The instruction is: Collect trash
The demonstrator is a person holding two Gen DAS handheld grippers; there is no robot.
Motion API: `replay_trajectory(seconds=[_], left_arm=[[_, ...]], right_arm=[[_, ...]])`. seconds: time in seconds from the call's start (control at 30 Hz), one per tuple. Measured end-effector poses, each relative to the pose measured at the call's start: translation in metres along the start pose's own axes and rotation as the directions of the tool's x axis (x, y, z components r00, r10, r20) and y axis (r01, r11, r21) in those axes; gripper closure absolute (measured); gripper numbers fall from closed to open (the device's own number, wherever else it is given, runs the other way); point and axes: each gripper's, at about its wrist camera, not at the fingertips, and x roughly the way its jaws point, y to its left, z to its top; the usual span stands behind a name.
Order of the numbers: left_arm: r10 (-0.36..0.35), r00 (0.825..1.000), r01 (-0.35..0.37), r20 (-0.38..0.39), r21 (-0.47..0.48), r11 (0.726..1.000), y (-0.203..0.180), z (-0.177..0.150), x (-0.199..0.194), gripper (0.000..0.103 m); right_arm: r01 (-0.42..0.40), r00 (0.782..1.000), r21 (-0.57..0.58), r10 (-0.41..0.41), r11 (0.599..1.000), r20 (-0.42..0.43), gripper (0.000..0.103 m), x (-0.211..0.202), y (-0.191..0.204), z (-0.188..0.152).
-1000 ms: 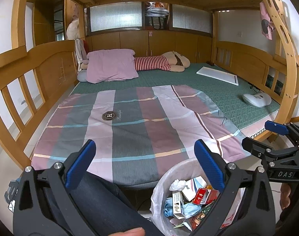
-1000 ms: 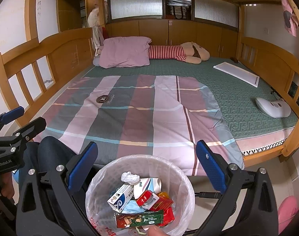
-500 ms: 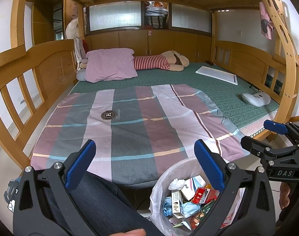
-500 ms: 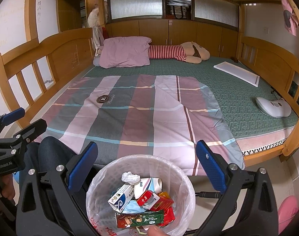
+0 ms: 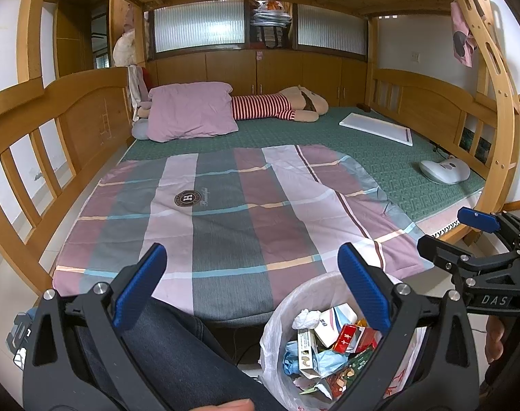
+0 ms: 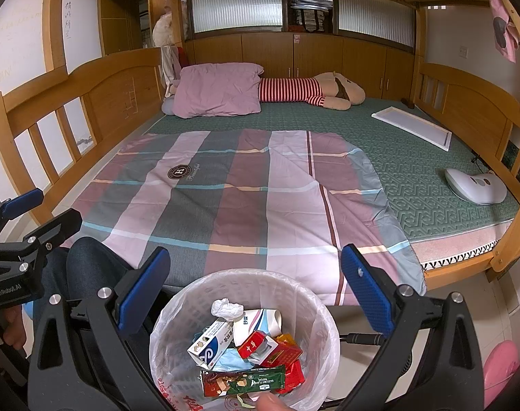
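A white bin with a clear liner (image 6: 314, 311) stands on the floor at the foot of the bed, also in the left wrist view (image 5: 277, 328). It holds trash (image 6: 249, 356): a crumpled tissue, small cartons, red packets, a green wrapper, a blue mask. My right gripper (image 6: 256, 291) is open and empty, above the bin. My left gripper (image 5: 253, 287) is open and empty, left of the bin above a jeans-clad leg (image 5: 177, 352). Each gripper shows in the other's view: the right (image 5: 465, 239), the left (image 6: 34, 212).
A plaid sheet (image 6: 232, 198) lies on the green mattress (image 6: 414, 171). A purple pillow (image 6: 218, 92), a striped plush toy (image 6: 311, 92), a white board (image 6: 414, 126) and a white gadget (image 6: 475, 188) lie farther back. Wooden rails (image 6: 88, 102) flank the bed.
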Motion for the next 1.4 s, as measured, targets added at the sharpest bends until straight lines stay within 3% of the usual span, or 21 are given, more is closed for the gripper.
replay_trajectory(seconds=[0.9,1.4], left_arm=[[-0.024,0.999,0.023,-0.026,-0.032,0.999,0.013,-0.003,0.006,0.004],[-0.075,0.997,0.074,-0.016,-0.049,0.996,0.014,-0.003,0.005,0.004]], right_arm=[[0.018,1.0,-0.008,-0.018,1.0,-0.017,0.005,0.006,0.004,0.004],[0.023,0.999,0.006,-0.023,1.0,-0.036,0.005,0.015,0.004,0.002]])
